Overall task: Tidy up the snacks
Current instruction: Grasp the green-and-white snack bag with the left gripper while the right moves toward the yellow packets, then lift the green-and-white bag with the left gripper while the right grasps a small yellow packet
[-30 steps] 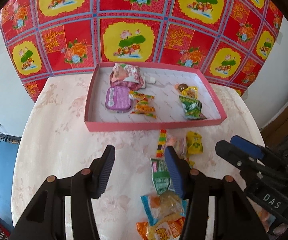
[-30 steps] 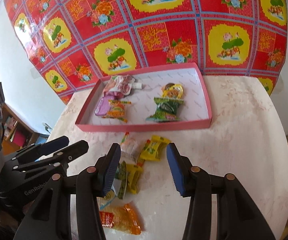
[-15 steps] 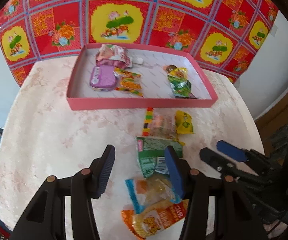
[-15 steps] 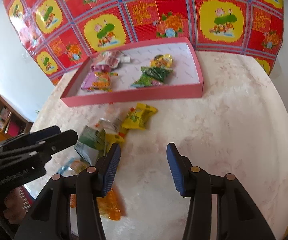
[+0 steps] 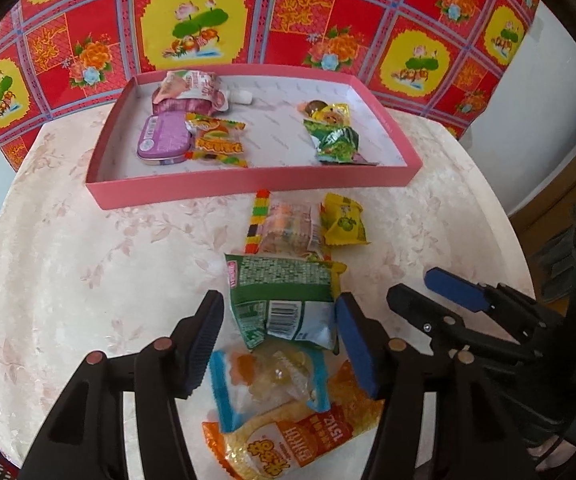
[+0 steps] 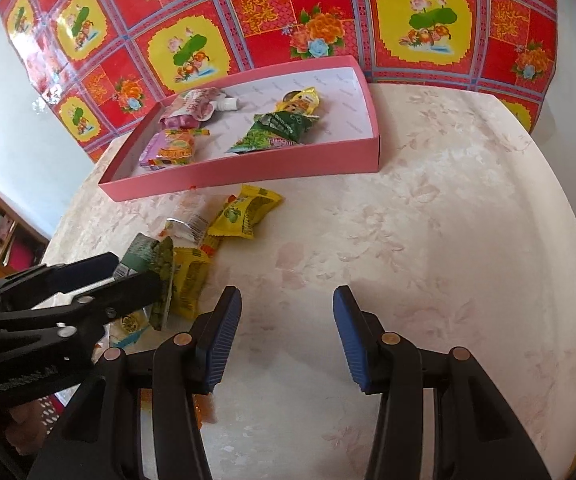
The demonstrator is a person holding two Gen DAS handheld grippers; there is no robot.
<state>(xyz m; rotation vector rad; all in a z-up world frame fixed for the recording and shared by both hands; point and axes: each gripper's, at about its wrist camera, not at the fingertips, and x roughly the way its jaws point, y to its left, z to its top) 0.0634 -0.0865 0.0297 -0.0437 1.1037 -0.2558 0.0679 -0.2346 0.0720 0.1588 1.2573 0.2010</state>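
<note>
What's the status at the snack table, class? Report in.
Left gripper open, jaws just widened, straddling green packet. Right gripper open, empty. Pink tray partly filled. Nothing blocking.

Bare tabletop right of snack pile; pink tray walling the far side

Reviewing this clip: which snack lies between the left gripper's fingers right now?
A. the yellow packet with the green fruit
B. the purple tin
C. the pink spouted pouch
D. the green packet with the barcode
D. In the left wrist view the left gripper straddles the green packet with the barcode on the table, jaws open and not pressing it; the purple tin and the pink spouted pouch lie in the pink tray.
</note>
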